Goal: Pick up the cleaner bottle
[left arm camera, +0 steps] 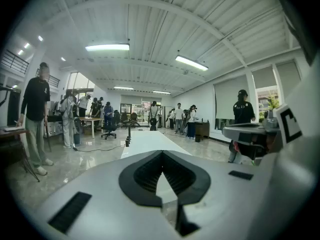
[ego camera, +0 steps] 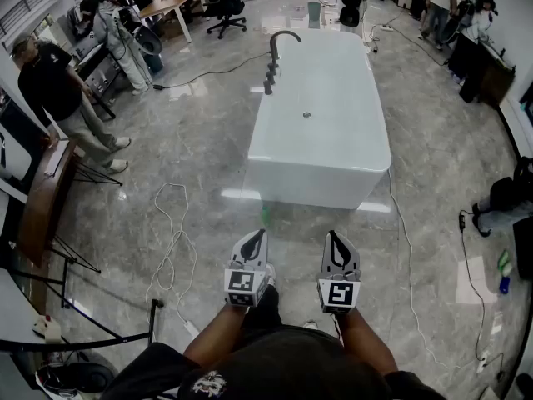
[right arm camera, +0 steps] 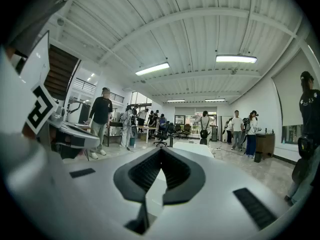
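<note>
Head view, near to far. Nearest the camera, the operator's forearms held the left gripper and the right gripper side by side above the grey marble floor. Each carried a marker cube at its rear. In the left gripper view and the right gripper view alike, the two jaws of each tool met at their tips, drawn fully together with nothing between them. Just beyond the tip of the left gripper, a small green object, taken to be the cleaner bottle, stood on the floor close to the near end of the white bathtub. Its shape was too small to make out, and neither gripper touched it. A white cable looped over the floor to the left of the grippers. The bathtub ran lengthwise away from the operator, with a dark faucet at its far left rim. To the left, a person in a black top stood beside a wooden stand. Farthest off were an office chair, a table and further people at the far right.
</note>
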Tool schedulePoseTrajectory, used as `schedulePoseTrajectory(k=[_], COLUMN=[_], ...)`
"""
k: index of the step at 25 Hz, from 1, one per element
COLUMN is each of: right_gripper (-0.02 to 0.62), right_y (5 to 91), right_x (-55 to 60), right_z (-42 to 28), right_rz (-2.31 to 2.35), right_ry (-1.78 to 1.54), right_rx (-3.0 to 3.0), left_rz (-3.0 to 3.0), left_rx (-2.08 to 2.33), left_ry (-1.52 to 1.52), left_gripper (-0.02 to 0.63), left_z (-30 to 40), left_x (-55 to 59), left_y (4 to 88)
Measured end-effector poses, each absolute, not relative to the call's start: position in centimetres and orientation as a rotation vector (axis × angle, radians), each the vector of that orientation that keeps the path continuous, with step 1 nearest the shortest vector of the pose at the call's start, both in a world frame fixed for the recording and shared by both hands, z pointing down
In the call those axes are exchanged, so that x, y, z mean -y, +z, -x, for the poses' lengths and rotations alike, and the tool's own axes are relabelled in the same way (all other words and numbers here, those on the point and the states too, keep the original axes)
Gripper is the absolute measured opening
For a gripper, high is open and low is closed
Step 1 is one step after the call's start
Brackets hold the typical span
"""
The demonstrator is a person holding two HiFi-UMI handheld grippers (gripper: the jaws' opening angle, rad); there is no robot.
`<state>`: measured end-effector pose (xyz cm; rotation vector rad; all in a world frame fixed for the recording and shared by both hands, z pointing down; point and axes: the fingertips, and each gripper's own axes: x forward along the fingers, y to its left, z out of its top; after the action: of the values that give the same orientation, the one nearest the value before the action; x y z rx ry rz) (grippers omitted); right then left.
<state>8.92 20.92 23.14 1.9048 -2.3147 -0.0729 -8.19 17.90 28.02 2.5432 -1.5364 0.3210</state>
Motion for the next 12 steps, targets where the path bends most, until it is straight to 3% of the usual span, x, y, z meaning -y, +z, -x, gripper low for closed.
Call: schedulePoseTrajectory(k=[12], right_gripper=[0.017], right_y=[23.8], right_x=[-7.2], right_z=[-4.2], right_rz=[-1.953], right_ry=[-0.035], right_rx=[2.244], left_rz=[-2.56], left_rx=[1.433], left_ry=[0.293], left_gripper=[0.006], left_z=[12.7], left_x=[-3.4], left_y=[26.4])
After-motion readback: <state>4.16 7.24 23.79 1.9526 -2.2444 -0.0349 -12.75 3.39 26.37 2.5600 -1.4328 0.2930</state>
